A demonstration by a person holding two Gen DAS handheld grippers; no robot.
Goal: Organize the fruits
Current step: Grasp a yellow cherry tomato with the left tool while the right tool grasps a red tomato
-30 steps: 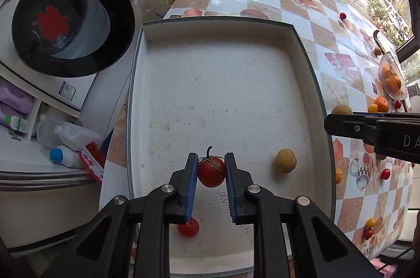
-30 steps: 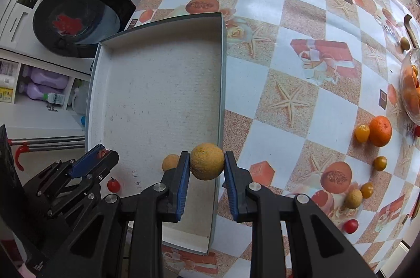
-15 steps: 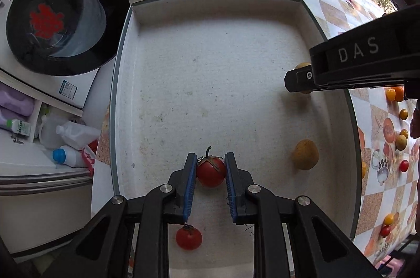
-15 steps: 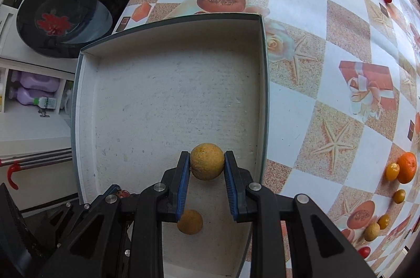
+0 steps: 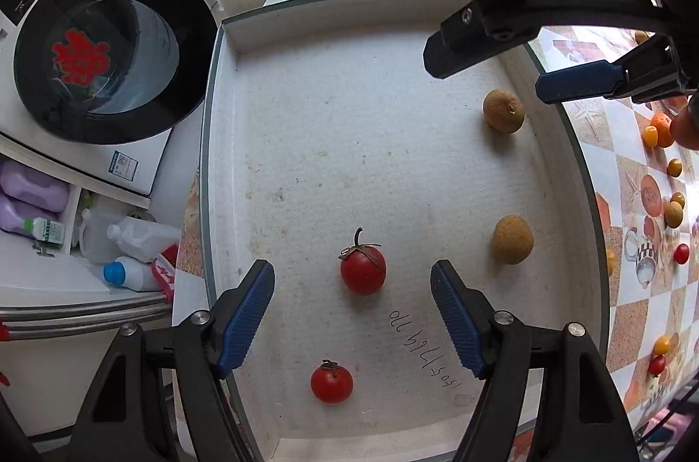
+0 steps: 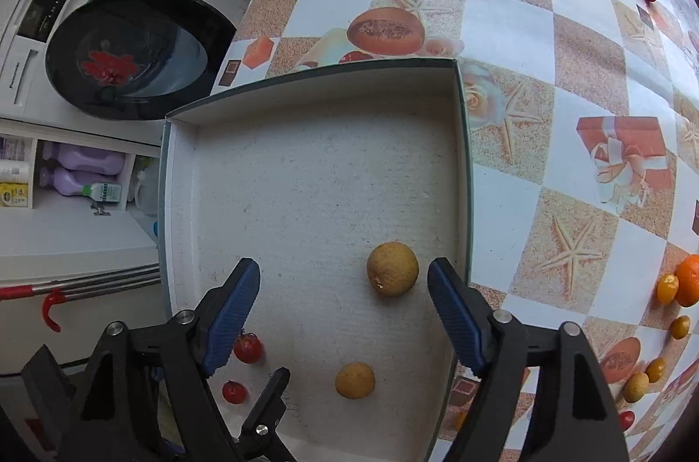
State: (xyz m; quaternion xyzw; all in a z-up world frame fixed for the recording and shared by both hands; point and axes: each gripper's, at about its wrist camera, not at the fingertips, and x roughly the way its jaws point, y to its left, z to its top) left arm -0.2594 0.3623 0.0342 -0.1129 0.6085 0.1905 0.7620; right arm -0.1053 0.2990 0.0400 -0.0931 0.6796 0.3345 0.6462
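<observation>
Both tools are spread wide and hold nothing. Inside the white tray (image 5: 227, 174), a stemmed tomato (image 5: 362, 272) lies between the left tool (image 5: 353, 313) fingers, a tan fruit (image 6: 392, 269) between the right tool (image 6: 343, 311) fingers. Reds are kept leftward and tans rightward, apparently sorted by kind.

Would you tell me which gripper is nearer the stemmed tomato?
Left. The left gripper straddles the stemmed tomato; the right gripper sits across the tray beside a brown fruit.
</observation>
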